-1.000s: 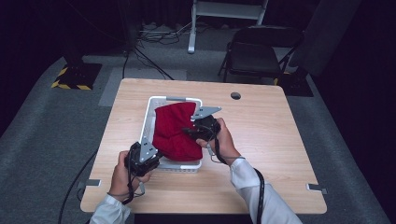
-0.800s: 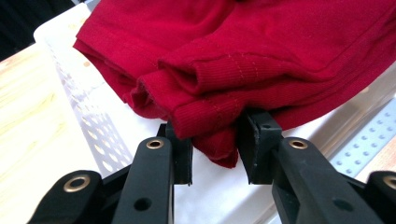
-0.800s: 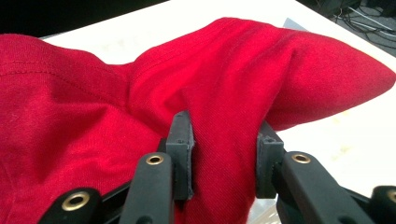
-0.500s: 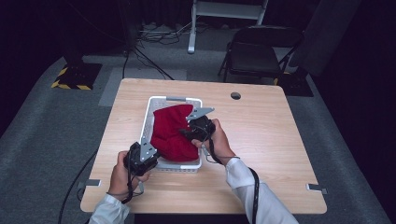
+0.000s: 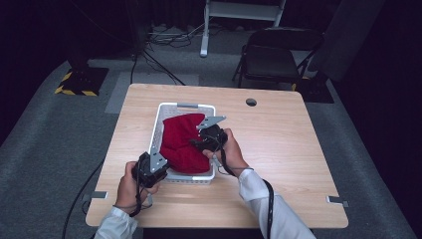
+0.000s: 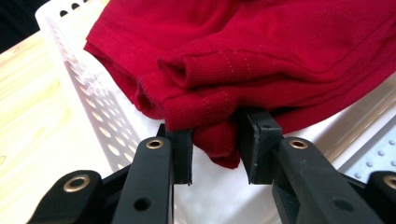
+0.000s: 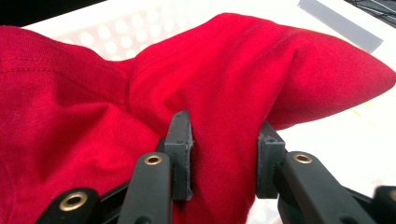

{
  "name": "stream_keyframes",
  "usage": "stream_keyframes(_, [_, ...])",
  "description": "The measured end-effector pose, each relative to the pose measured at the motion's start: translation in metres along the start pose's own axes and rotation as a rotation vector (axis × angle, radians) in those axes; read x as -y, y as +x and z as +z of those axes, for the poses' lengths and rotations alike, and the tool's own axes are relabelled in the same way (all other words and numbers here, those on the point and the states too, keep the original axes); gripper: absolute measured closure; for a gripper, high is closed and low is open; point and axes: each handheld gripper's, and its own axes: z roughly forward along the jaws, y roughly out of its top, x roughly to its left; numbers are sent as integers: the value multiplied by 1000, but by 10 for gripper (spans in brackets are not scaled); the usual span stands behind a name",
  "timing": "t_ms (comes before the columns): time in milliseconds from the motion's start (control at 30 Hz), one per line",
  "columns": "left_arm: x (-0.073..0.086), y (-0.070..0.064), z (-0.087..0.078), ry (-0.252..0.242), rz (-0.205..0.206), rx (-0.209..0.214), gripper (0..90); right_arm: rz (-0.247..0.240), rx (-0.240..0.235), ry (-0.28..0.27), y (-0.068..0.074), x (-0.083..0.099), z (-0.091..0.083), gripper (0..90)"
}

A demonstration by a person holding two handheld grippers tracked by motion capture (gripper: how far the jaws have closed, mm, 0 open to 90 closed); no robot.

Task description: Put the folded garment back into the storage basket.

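Room: dark, wood counter (image 5: 278,149) w/ white basket (image 5: 155,130)
Cloth: red garment (image 5: 181,142) heaped in basket
Left claw (image 6: 214,151): we grip hem, near-left corner
Right claw (image 7: 224,154): we pinch fold, right side
Key relation: garment's long axis runs near-far between both claws; neither's nearer.

1. The red garment (image 5: 181,142) is a soft knit piece, bunched and folded, with stitched hems showing in the left gripper view (image 6: 261,60).
2. It lies inside the white basket (image 5: 161,112), covering most of the floor from the near wall up toward the far end.
3. A ribbed hem fold hangs at the basket's near-left corner.
4. On the basket's right side, a rounded fold of cloth (image 7: 261,79) rises above the rim.
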Motion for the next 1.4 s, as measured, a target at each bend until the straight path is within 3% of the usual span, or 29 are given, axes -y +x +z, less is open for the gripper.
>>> stream_keyframes(333, [2,0,2,7,-10,33,674,27,-8,18,-5,9,5,635])
stream_keyframes(600, [4,3,0,-25,-64,99,661,25,1,37,-7,14,7,619])
stream_keyframes(1400, [3,4,-5,-38,-63,145,624,10,4,61,-8,20,8,580])
